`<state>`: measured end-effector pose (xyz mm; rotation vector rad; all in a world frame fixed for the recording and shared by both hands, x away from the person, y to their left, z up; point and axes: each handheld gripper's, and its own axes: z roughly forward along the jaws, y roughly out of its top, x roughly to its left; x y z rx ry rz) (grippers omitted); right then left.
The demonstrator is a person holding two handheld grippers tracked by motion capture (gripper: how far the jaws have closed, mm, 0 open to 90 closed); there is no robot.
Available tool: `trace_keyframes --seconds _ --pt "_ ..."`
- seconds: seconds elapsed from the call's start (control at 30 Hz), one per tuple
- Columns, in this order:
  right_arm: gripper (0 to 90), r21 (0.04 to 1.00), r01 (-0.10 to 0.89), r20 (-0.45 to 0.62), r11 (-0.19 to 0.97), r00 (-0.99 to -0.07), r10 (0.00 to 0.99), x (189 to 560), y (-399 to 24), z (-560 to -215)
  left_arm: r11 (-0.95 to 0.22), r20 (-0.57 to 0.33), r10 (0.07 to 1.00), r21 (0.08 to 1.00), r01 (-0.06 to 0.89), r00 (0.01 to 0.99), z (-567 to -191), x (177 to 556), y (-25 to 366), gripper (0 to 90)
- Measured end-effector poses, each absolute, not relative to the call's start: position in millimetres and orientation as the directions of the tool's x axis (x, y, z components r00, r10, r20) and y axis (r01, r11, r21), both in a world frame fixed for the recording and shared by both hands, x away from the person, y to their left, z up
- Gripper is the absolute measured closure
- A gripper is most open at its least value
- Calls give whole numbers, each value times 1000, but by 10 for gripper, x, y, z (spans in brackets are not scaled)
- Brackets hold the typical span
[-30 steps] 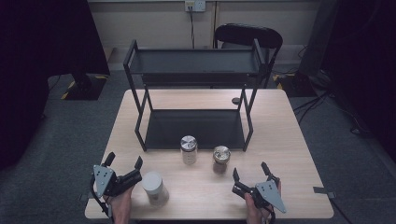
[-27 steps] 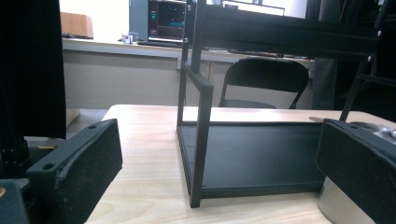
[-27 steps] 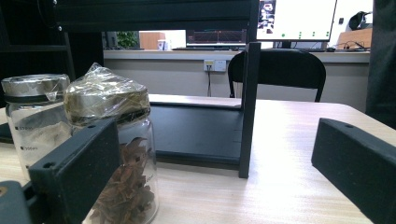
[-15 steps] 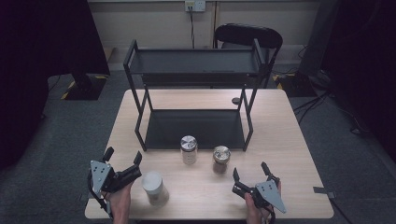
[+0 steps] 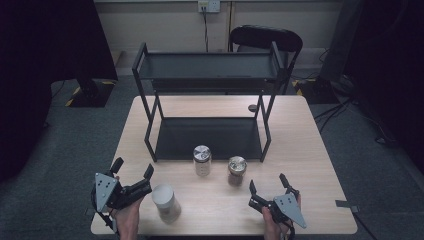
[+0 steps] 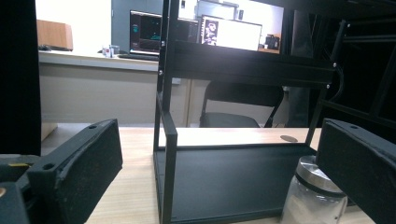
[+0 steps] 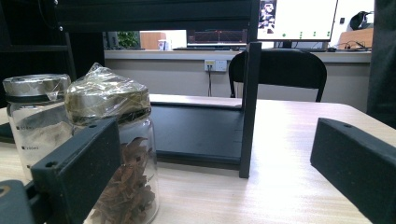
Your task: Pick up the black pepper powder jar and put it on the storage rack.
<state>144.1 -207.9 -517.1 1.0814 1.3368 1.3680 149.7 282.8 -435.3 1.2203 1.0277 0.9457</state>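
Note:
Three jars stand on the wooden table (image 5: 310, 150) in front of a black two-tier rack (image 5: 210, 80). A white-lidded jar (image 5: 166, 202) sits just right of my left gripper (image 5: 134, 167), which is open and holds nothing. A silver-lidded jar (image 5: 202, 160) and a jar of brown dried pieces (image 5: 236, 171) stand mid-table. My right gripper (image 5: 267, 181) is open and empty, near the front edge, just right of the brown jar. The right gripper view has the brown jar (image 7: 123, 186) close behind the left jaw, with the silver-lidded jar (image 7: 32, 121) beside it. The left gripper view catches the silver-lidded jar (image 6: 313, 196) by the right jaw.
The rack's lower shelf (image 5: 207, 137) lies flat on the table behind the jars, its posts (image 7: 249, 107) upright. A small dark disc (image 5: 252, 107) lies on the table behind the rack. A black chair (image 5: 265, 37) stands beyond the far edge.
The left gripper has shifted very slightly. The right gripper and the jars have stayed put.

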Motion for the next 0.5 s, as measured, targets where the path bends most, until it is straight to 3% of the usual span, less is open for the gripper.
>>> trace_keyframes --seconds 0.5 --pt "9 1000 -30 -7 1 -202 979 1441 -2079 -5172 59 -51 935 998 -12 351 -4221 1283 2769 13"
